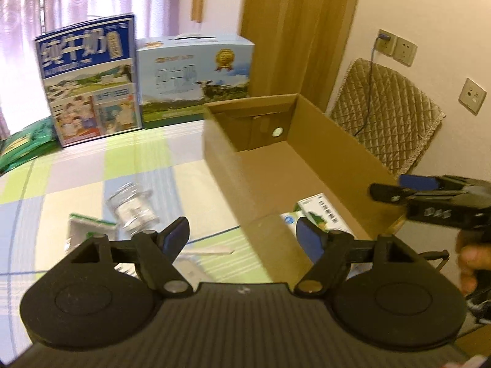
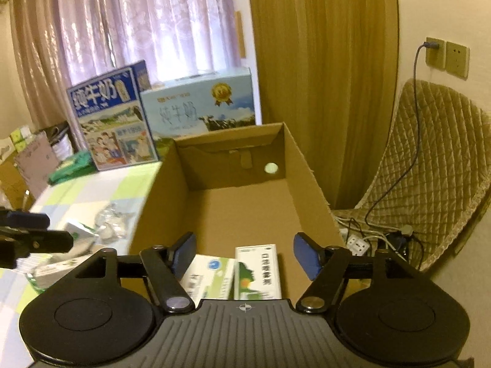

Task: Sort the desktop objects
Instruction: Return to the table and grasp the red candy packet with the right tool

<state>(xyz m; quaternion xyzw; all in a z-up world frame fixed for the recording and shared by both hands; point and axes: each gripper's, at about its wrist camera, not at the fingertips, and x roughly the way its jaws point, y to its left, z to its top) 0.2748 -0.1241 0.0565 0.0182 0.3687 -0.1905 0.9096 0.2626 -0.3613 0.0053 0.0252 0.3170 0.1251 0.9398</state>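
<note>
- Your right gripper [image 2: 244, 253]: jaws spread apart, nothing between them, held over the near end of the cardboard box [image 2: 310, 178].
- Your left gripper [image 1: 242, 234]: jaws likewise spread and empty, held over the box's near left corner and the tablecloth [image 1: 61, 184].
- Sorted so far: two cartons lie flat side by side on the box floor, the green-and-white carton [image 2: 257, 271] at 12 o'clock from your right gripper, the blue-marked carton [image 2: 210, 274] just beside it at 11 o'clock.
- Remaining, by my reading: a clear jar [image 1: 132, 208] at 10 o'clock from your left gripper, a green-edged packet [image 1: 89, 230] beside it, and blurred white items nearer.
- Background: two milk cases [image 1: 92, 82] at the table's far edge, likely not part of the job.
- Progress: under way; roughly half looks left.
</note>
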